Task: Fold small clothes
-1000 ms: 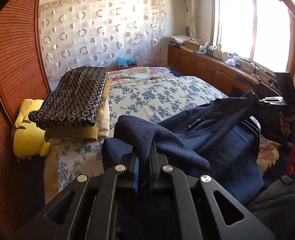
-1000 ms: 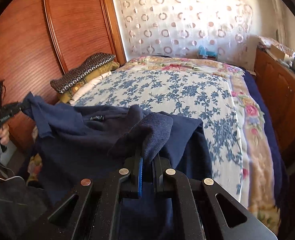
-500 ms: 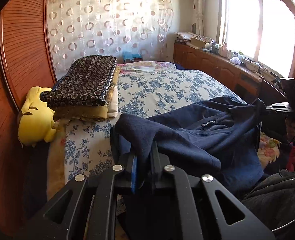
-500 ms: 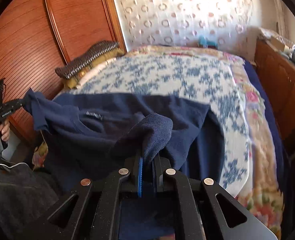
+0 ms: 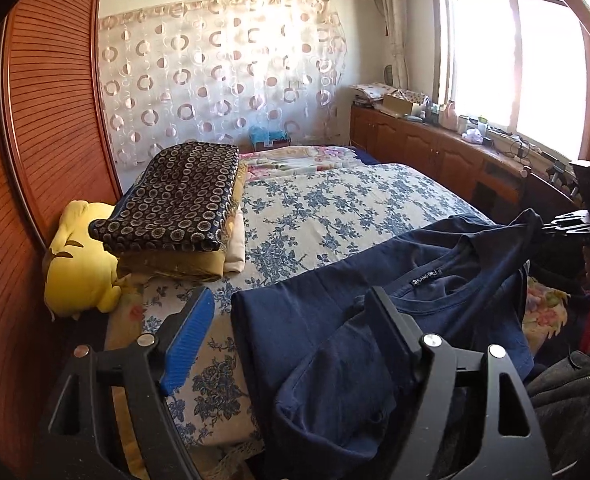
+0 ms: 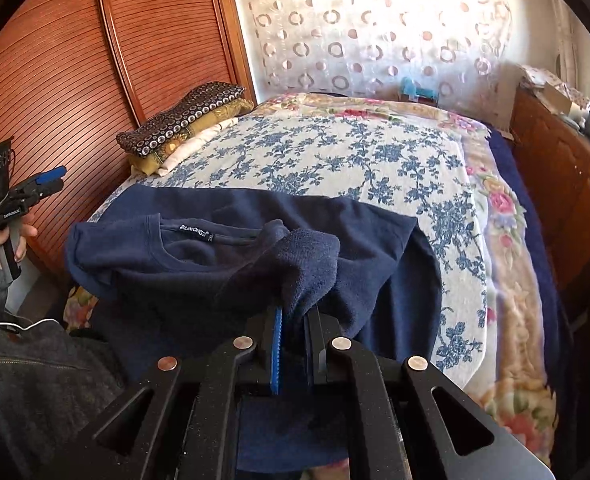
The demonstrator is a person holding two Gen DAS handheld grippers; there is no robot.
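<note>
A navy blue T-shirt [image 5: 335, 312] lies spread on the near end of the floral bed [image 5: 335, 200], collar label up, its lower part hanging over the bed's edge. My left gripper [image 5: 291, 320] is open and empty, its fingers apart above the shirt's left side. In the right wrist view the shirt [image 6: 199, 256] lies across the bed's near edge. My right gripper [image 6: 295, 320] is shut on a bunched shoulder of the shirt and holds it slightly raised. The left gripper [image 6: 43, 184] shows open at far left, and the right gripper [image 5: 555, 226] at far right.
A stack of folded blankets [image 5: 183, 204] and a yellow plush toy [image 5: 79, 264] sit at the bed's left side by the wooden wardrobe [image 5: 35, 140]. A wooden cabinet with clutter [image 5: 455, 148] runs under the window. A grey jacket [image 6: 35, 380] is close at lower left.
My left gripper has opened and let go of the shirt, which now lies flat on the bed. Both grippers lowered the shirt onto the bed; the right one still grips its shoulder.
</note>
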